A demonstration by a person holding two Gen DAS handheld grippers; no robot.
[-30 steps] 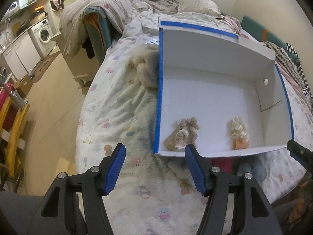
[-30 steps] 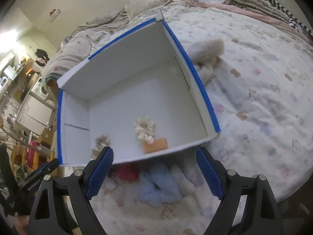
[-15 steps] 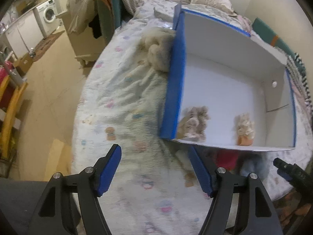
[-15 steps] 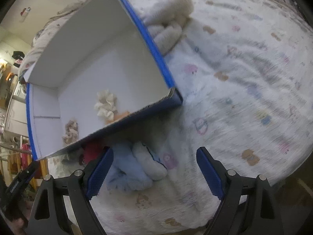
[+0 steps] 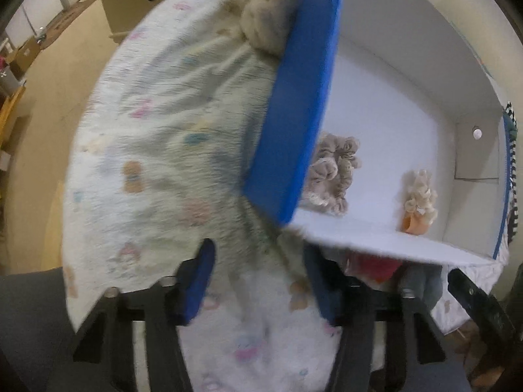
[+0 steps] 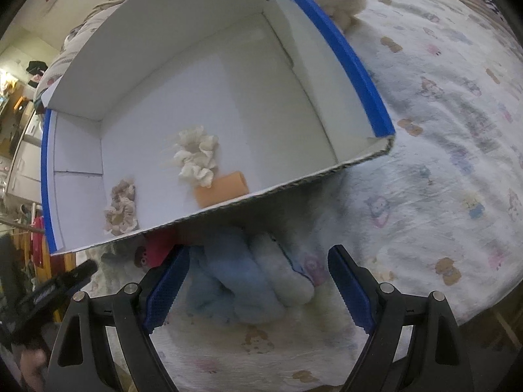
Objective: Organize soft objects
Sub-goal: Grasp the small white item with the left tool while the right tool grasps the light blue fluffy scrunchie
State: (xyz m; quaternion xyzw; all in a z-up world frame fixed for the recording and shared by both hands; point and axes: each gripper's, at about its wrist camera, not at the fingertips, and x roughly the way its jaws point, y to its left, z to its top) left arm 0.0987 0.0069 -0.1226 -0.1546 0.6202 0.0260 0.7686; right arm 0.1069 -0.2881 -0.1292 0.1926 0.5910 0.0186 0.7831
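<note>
A white cardboard box with blue edges (image 6: 346,49) (image 5: 294,124) lies on the bed. Inside lie a beige scrunchie (image 6: 121,209) (image 5: 333,173), a cream scrunchie (image 6: 196,156) (image 5: 420,192) and an orange roll (image 6: 222,191) (image 5: 413,225). In front of the box lie a fluffy light-blue item (image 6: 235,290), a white fluffy item (image 6: 281,274) and a red item (image 6: 157,248) (image 5: 376,264). My right gripper (image 6: 258,287) is open just above the blue and white items. My left gripper (image 5: 258,281) is open over the sheet near the box's near left corner.
A beige plush (image 5: 261,26) rests against the box's left outer wall; a cream plush (image 6: 340,0) lies behind the box's right side. The patterned bed sheet (image 6: 441,163) stretches to the right. The floor (image 5: 49,114) drops off left of the bed.
Both grippers have moved forward and lower toward the soft items in front of the box. The left view is blurred from motion. Both stay open.
</note>
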